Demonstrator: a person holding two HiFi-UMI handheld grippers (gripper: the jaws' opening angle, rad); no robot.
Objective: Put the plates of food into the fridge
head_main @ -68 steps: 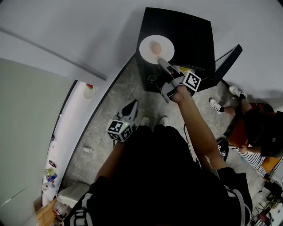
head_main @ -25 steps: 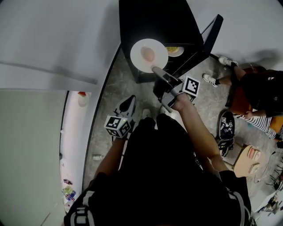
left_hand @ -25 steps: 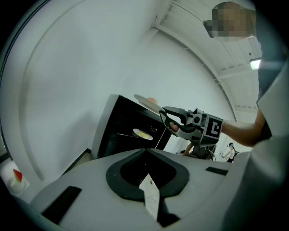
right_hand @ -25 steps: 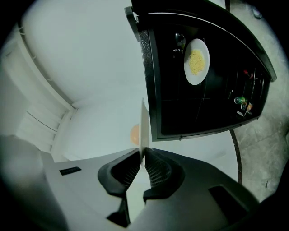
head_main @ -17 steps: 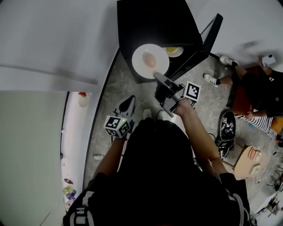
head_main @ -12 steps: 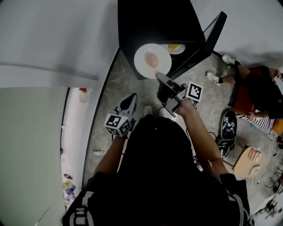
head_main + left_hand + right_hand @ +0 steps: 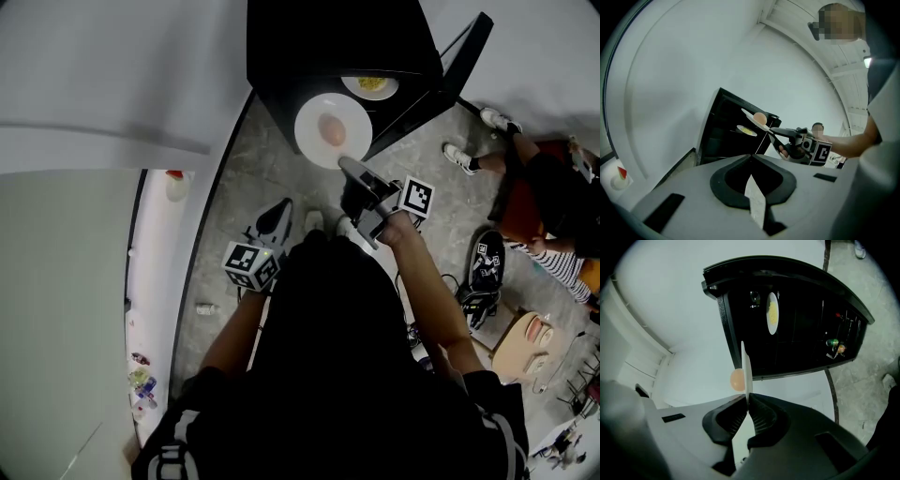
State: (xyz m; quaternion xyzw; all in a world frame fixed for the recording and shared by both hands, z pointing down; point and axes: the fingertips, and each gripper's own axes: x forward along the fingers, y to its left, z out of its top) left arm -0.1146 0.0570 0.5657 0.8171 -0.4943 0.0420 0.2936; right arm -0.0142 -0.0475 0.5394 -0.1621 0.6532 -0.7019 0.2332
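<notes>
The right gripper point(image 7: 749, 401) pinches the white plate point(image 7: 314, 141) by its rim, jaws just closed further (edge-on in its own view). The pinkish food point(image 7: 331, 129) faces the open fridge point(image 7: 319, 37), whose dark interior shows another plate point(image 7: 371, 86). The left gripper point(image 7: 751, 157) has its jaws together, empty.

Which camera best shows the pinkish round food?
Head view: the pinkish round food lies fully visible on the white round plate. Left gripper view shows it small, side-on; right gripper view, partly hidden behind the plate.

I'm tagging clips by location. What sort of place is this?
Probably a bare workroom or lab, not a home kitchen: a small black fridge stands open on a speckled floor by white walls, people seated nearby.
</notes>
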